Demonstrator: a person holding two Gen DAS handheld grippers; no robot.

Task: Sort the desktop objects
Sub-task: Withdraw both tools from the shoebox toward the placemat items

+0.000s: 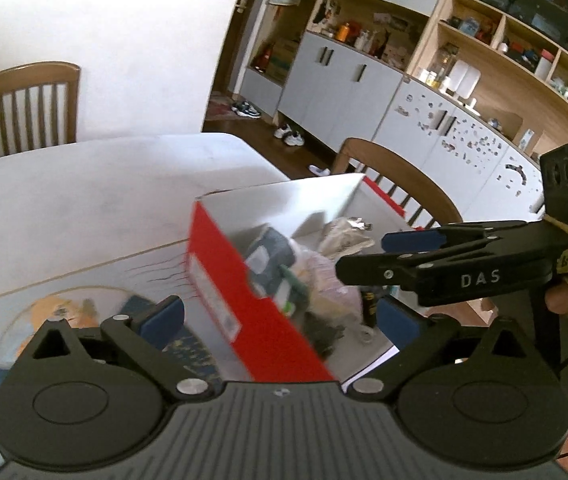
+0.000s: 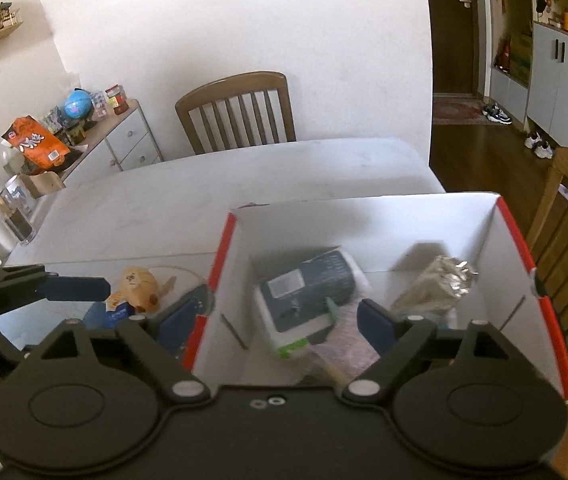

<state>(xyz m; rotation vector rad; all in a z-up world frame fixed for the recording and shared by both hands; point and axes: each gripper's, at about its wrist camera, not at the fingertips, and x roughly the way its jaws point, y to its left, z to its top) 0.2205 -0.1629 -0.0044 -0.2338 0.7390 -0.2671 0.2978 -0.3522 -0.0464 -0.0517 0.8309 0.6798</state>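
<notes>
My left gripper [image 1: 279,320] agape, empty, straddling red wall of box [image 1: 243,304]. My right gripper [image 2: 271,320] agape, empty, over box interior. Remaining clutter [image 2: 139,284] on tabletop [image 2: 203,188] at ten o'clock from right gripper, outside box; left nearer.

Wooden chair [image 2: 239,110] behind table; orange snack bag [image 2: 37,144] on drawer cabinet [image 2: 127,140]; sneakers [image 1: 288,135] on floor.

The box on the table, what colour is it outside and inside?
The box is red outside and white inside. The left wrist view shows its red side best.
</notes>
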